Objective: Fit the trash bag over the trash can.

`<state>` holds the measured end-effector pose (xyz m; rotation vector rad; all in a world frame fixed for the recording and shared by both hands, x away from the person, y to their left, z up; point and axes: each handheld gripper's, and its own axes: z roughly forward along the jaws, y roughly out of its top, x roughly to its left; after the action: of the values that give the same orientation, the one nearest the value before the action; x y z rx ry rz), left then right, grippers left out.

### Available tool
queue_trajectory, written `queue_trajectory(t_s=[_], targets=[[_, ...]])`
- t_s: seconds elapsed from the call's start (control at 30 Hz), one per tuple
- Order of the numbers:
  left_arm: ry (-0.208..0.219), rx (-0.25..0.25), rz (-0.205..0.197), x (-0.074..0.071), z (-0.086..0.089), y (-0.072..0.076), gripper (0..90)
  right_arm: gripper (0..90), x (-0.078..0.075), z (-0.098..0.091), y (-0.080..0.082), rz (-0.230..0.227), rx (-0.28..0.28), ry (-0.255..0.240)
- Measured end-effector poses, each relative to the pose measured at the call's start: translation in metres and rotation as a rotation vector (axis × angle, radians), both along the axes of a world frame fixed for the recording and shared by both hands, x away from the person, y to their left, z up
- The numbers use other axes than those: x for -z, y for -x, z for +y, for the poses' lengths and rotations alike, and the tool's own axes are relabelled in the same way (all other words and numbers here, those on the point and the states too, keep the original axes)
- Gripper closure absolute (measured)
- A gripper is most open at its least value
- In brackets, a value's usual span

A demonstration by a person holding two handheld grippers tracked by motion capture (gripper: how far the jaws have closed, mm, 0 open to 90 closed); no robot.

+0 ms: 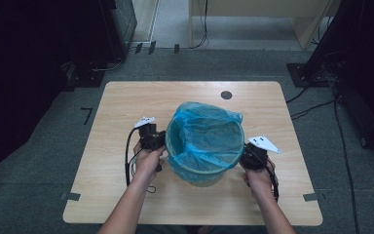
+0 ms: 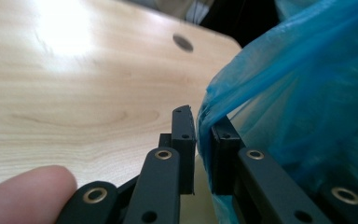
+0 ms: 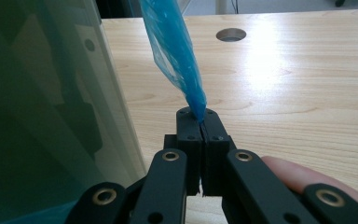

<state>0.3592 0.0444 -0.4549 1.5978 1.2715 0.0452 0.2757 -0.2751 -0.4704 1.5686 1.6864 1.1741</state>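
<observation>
On a pale wood-grain surface [image 1: 126, 105], a person's two hands worked a thin translucent blue plastic bin liner [image 1: 202, 131] onto a round pale green plastic waste bin [image 1: 199, 173] that stood near the middle, slightly toward the person.

Nearest the camera, the forearms came in from the bottom edge of the high view, one to each side of the bin. The right gripper [image 1: 249, 155] sat against the bin's right flank; in the right gripper view its jaws were pressed fully together on a twisted strand of the liner [image 3: 177, 56], which rose taut from between them beside the bin's wall [image 3: 51, 116]. The left gripper [image 1: 159, 141] was at the bin's left rim. In the left gripper view a narrow gap showed between its jaws, and the liner's edge [image 2: 289, 93] lay against the inner face of one of them; whether the film was truly pinched could not be told from that view.

Judged from the pictures, the job was well along: the liner was already inside the bin, its mouth opened and its film draped over much of the rim, bunching loosely at the far side. What seemed left was to pull the edge down evenly at left and right, smooth the far slack, and let go.

Beyond the bin, a round dark cable hole [image 1: 226, 95] marked the surface's far edge.
</observation>
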Motion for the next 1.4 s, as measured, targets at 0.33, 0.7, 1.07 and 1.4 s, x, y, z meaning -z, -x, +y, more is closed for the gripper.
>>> queue_trajectory(t_s=[0.33, 0.7, 1.07, 1.4], targets=[[-0.205, -0.035, 0.115, 0.046, -0.003, 0.002, 87.3, 90.0, 0.019, -0.002, -0.005, 0.11, 0.043, 0.089], [-0.268, -0.043, -0.071, 0.063, 0.04, 0.041, 84.0, 90.0, 0.046, -0.031, 0.019, 0.122, 0.098, 0.249], [-0.326, -0.025, -0.197, 0.06, 0.051, 0.083, 73.4, 78.1, 0.048, -0.039, 0.046, 0.067, -0.005, 0.216], [-0.19, -0.063, -0.294, 0.045, 0.069, 0.091, 39.4, 36.2, 0.01, -0.062, 0.067, -0.177, -0.151, -0.026]])
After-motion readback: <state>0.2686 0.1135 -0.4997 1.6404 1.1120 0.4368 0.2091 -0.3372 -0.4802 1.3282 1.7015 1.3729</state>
